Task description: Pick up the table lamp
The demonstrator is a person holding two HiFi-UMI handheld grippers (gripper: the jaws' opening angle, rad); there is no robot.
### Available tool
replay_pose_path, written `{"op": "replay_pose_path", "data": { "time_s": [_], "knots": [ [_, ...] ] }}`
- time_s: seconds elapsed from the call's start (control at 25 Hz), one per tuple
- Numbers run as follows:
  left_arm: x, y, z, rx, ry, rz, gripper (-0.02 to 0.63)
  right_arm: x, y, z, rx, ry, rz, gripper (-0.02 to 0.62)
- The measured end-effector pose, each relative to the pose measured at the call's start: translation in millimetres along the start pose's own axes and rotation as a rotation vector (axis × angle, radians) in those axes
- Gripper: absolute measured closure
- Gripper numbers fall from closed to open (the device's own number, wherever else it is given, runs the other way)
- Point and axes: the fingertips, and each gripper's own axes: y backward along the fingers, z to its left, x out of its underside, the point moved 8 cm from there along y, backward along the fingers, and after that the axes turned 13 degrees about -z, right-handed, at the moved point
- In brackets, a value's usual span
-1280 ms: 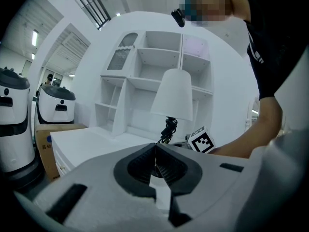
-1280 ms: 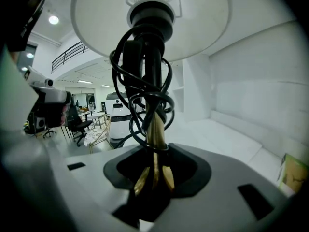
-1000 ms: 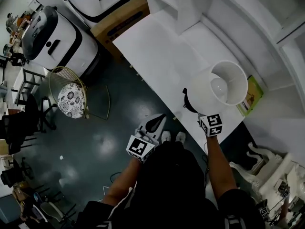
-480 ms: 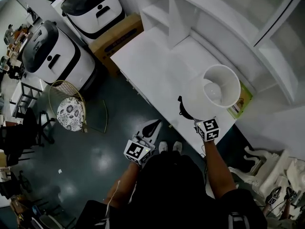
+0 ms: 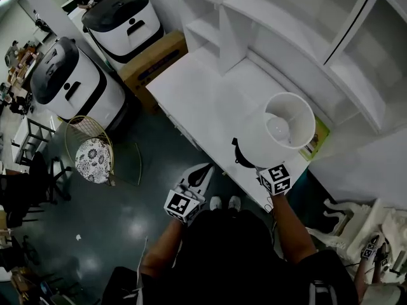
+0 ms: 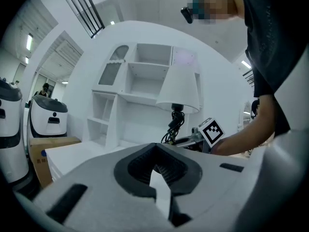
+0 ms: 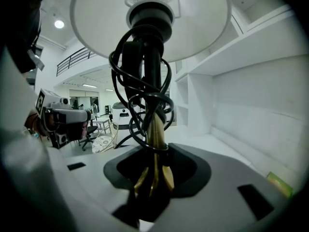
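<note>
Brass stem (image 7: 155,139) of the table lamp (image 7: 149,18) is pinched between the jaws of the right gripper (image 7: 153,182), with black cord (image 7: 129,81) coiled just above them. The left gripper (image 6: 161,185) has its jaws pressed together on nothing, the lamp up beyond them.

Lamp (image 5: 280,132) + R tongs (image 5: 270,170) drifted slightly left/down in head view; L tongs (image 5: 200,172) likewise.

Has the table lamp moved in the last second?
Cannot tell: the head view itself shifts, and the table lamp still overlaps the green book much as before.
</note>
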Motion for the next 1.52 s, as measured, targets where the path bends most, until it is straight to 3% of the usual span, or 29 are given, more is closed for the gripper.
{"op": "replay_pose_path", "data": {
  "time_s": [1.0,1.52],
  "knots": [
    [-1,-17,-20,0.02,-0.011,0.031,0.588,-22,58,18,-0.095,-0.01,0.017,0.449],
    [3,-24,-25,0.019,0.003,0.027,0.588,-25,55,17,-0.112,-0.003,0.009,0.449]
  ]
}}
